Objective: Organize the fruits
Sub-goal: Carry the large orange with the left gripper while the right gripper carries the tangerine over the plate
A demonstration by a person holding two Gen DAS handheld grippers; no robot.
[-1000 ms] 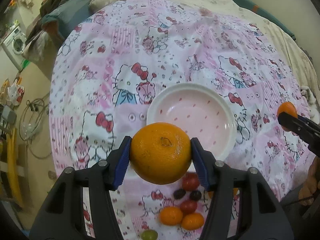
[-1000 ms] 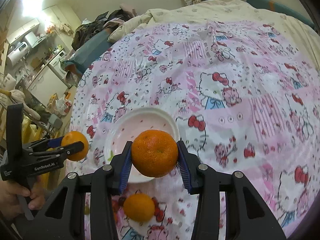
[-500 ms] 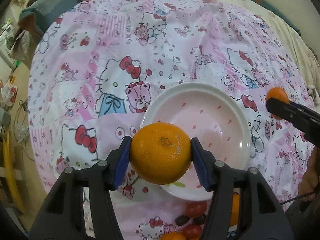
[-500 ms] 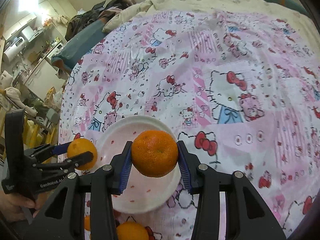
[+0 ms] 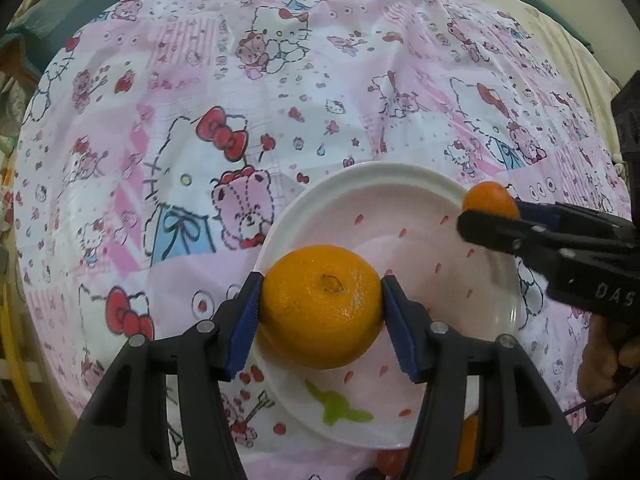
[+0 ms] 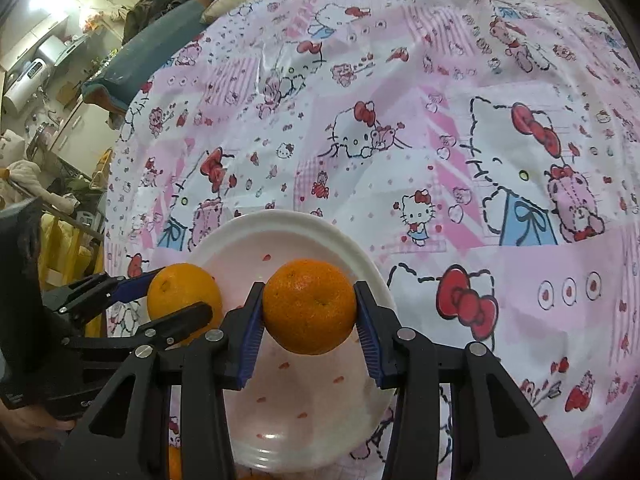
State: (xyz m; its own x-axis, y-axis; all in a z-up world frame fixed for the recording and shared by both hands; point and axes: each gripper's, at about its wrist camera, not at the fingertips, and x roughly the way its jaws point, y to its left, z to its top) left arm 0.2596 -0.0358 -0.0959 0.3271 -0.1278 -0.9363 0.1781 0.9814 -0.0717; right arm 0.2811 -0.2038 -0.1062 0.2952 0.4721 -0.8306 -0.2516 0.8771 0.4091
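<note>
My left gripper (image 5: 322, 306) is shut on a large orange (image 5: 320, 306), held above the near-left part of a white plate (image 5: 400, 184) with small red marks. My right gripper (image 6: 309, 307) is shut on a smaller orange (image 6: 309, 306) over the same plate (image 6: 280, 220). In the left wrist view the right gripper (image 5: 490, 210) comes in from the right with its orange (image 5: 490, 198) over the plate's far-right rim. The right wrist view shows the left gripper (image 6: 182, 296) and its orange (image 6: 180, 290) at the plate's left edge. Nothing lies in the plate.
The plate lies on a pink cartoon-cat cloth (image 5: 200, 120) over a bed. Small red and orange fruits (image 5: 390, 460) peek out at the near edge, behind the left gripper's fingers. A hand (image 5: 600, 364) holds the right tool. Room clutter (image 6: 40, 80) lies beyond the bed's left side.
Both grippers sank toward the plate and drew closer together, each still holding its orange. The plate looms larger, and the loose fruits have slid almost out of the lower edge.
</note>
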